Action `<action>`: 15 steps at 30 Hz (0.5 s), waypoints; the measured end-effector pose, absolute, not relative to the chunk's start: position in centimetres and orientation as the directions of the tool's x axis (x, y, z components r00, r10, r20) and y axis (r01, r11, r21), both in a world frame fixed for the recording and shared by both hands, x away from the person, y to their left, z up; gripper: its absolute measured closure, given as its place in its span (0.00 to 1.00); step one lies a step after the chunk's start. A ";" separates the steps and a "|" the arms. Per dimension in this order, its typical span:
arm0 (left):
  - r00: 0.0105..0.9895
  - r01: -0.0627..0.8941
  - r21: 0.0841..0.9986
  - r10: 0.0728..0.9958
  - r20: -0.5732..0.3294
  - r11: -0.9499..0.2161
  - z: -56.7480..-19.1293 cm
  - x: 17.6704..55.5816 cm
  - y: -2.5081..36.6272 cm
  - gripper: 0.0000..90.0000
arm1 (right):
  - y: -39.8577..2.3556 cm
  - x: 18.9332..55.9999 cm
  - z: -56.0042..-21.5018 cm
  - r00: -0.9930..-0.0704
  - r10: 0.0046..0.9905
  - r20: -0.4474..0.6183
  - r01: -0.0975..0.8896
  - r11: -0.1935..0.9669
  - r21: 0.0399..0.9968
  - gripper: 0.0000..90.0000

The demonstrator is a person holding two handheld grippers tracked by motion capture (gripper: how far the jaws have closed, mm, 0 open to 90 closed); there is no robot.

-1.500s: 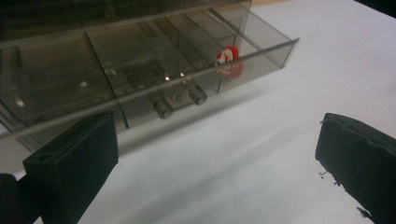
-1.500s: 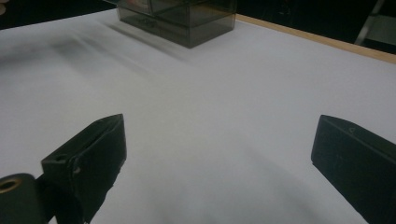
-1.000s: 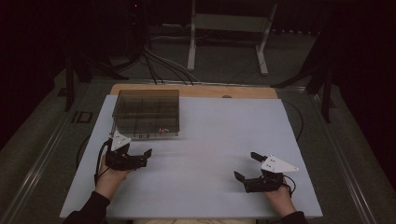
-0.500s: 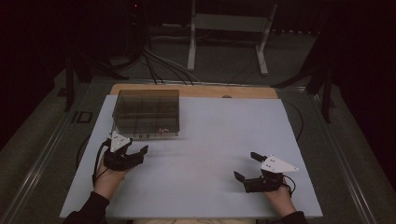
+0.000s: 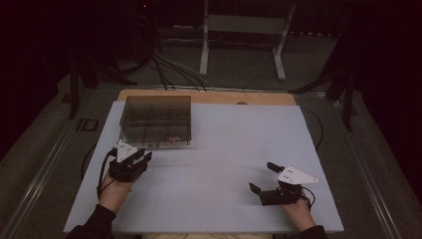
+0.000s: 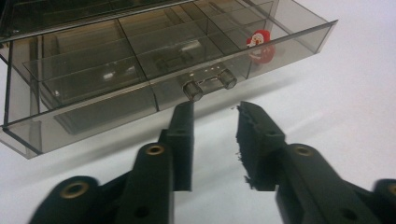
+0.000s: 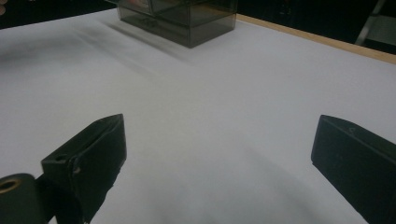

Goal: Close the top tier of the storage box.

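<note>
A smoky see-through drawer box (image 5: 155, 119) stands at the back left of the white table top (image 5: 224, 149). In the left gripper view the box (image 6: 140, 56) shows two small round knobs (image 6: 192, 90) on its front and a little red and white Santa figure (image 6: 259, 39) inside a compartment. My left gripper (image 5: 143, 155) rests just in front of the box, pointing at the knobs. Its jaws have just been closing, a narrow gap stays, and nothing is between them (image 6: 215, 109). My right gripper (image 5: 260, 175) lies near the front right, wide open over bare table (image 7: 219, 126).
A wooden strip (image 5: 209, 95) runs along the table's far edge. Beyond it are cables and a metal stand (image 5: 239, 35) on a dark floor. The box's corner (image 7: 187, 18) shows far off in the right gripper view.
The left gripper's jaws have drawn much closer together. Both hands have kept their places and the box has not moved.
</note>
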State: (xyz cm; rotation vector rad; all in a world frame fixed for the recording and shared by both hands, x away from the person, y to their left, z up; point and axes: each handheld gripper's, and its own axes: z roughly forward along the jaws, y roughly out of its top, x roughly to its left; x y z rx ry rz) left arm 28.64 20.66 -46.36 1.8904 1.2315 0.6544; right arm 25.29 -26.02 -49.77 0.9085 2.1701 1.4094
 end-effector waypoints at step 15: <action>0.423 0.537 0.811 0.906 -0.023 -0.230 -46.2 28.8 20.9 0.97 | -26.0 25.3 -49.8 -0.710 0.704 0.020 0.304 0.281 0.910 0.03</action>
